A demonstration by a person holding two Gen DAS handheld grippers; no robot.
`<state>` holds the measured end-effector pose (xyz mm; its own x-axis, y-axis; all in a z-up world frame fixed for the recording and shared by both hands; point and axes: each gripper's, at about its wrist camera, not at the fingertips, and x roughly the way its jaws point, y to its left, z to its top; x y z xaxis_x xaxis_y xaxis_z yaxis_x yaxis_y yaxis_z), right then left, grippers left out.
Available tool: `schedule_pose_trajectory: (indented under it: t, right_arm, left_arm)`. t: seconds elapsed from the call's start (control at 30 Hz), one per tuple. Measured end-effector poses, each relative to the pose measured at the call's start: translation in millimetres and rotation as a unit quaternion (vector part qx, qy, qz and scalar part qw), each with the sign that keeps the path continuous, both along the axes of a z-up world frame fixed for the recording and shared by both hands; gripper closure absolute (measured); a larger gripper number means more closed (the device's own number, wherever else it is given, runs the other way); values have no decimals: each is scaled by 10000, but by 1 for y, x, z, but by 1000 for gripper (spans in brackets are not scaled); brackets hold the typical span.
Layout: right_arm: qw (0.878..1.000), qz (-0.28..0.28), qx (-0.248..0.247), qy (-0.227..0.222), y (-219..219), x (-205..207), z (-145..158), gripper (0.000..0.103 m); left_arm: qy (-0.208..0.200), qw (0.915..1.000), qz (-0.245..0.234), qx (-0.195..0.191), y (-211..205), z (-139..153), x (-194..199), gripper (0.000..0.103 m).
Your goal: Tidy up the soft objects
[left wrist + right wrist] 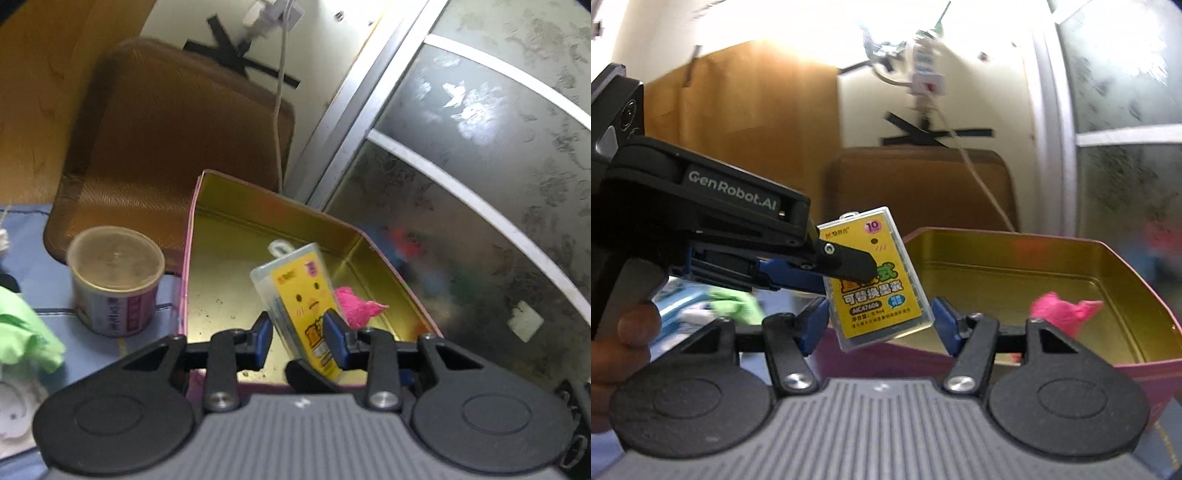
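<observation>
A clear plastic case with a yellow cartoon label (301, 291) hangs tilted over the near edge of a gold-lined pink tin (236, 210), and my left gripper (299, 332) is shut on its lower part. A pink fuzzy soft thing (356, 308) lies inside the tin at the right. In the right wrist view the left gripper (866, 267) reaches in from the left with the case (882, 306). My right gripper (879, 325) is open just below and in front of the case, its blue pads (816, 325) not pressing on it. The tin (997, 240) and the pink thing (1060, 314) lie beyond to the right.
A lidded can (116, 280) stands left of the tin on a blue cloth surface. A green cloth (26, 332) lies at the far left. Behind are a brown cushion (177, 140), a hanging white cable (280, 92) and a frosted glass door (480, 184).
</observation>
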<state>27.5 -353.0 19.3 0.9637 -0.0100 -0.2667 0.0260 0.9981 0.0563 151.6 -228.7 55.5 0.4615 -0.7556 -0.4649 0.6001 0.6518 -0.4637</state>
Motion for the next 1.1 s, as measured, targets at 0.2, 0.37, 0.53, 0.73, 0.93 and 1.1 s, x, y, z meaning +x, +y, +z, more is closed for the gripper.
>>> schedule_pose_trajectory:
  t: [0.2,0.37,0.53,0.73,0.93,1.1]
  right_arm:
    - [9995,-180,-256,88,-11,14,-4,46]
    - [9999,-126,-103,-49,-6,-1,-3,46]
    - [9991,401,-119,-59,21,-13,1,46]
    - [9916,1230,-374,168,69,-1,1,53]
    - [9828,1739,-267,560,103,52,5,57]
    - [9795,1741,-251,977,126,103,-2,57]
  left_arm:
    - [6,9993,133,356,-11,-13,6,73]
    - [-311,9994,75,144,23,-4,-22,71]
    - [-608,9969,493,13,92,-1,-51,71]
    - [-761,9802,1688,704,181,-29,-66,71]
    - [-394,9752,2152,326,224,-56,-56,71]
    - [-528,9753,2129,262,223,-56,-57,70]
